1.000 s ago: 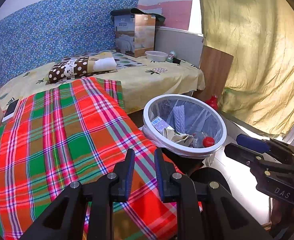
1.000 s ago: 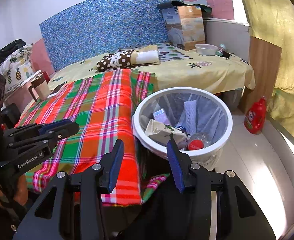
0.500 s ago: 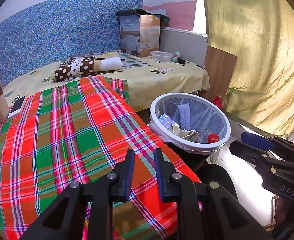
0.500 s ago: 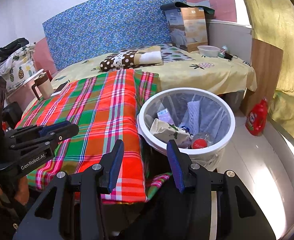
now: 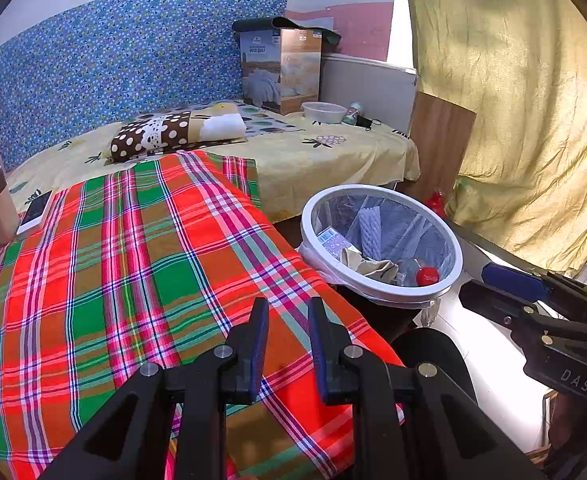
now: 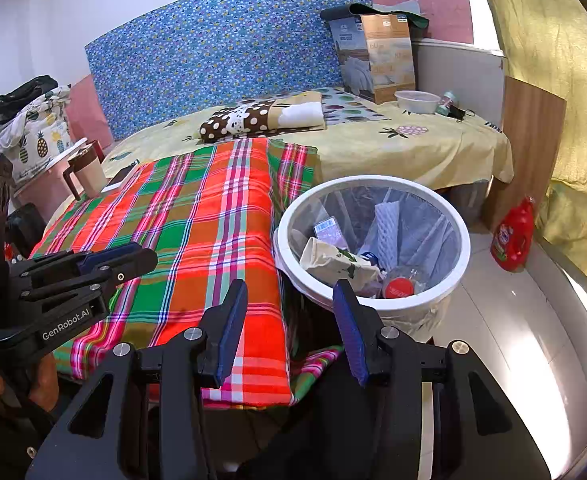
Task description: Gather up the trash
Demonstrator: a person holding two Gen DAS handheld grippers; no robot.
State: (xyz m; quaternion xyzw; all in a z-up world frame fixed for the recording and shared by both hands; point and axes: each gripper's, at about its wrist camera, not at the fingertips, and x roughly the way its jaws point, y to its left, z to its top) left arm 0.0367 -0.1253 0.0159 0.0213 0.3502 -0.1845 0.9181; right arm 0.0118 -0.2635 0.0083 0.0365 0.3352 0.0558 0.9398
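Nearest the viewer, the left gripper (image 5: 287, 312) hangs over the plaid blanket (image 5: 133, 272) with its jaws drawn to a narrow gap and nothing between them; it is not fully clenched, yet it grasps no object. Beside it, the right gripper (image 6: 289, 304) stands with jaws released and parted wider, also empty, aimed at the near edge of the blanket and the near rim of the trash bin (image 6: 463, 240). The bin, white-rimmed and lined with a clear bag, sits on the floor touching the bed's corner, and already holds the collected trash: a crumpled paper bag (image 6: 333, 260), a bottle with a red cap (image 6: 398, 288), a small barcoded packet (image 6: 327, 230) and a strip of white foam netting (image 6: 385, 224). No loose litter shows on the blanket. The step in hand appears to be a pause between deposits, or the close of the task. Farther off, on the yellow sheet (image 6: 413, 148), a plastic bowl (image 6: 417, 101) and a small bottle (image 6: 448, 102) lie near the far edge; if these count as trash, the next move calls for a long reach across the bed with one gripper opened wide. A red detergent jug (image 6: 513, 236) stands on the floor beyond the bin.
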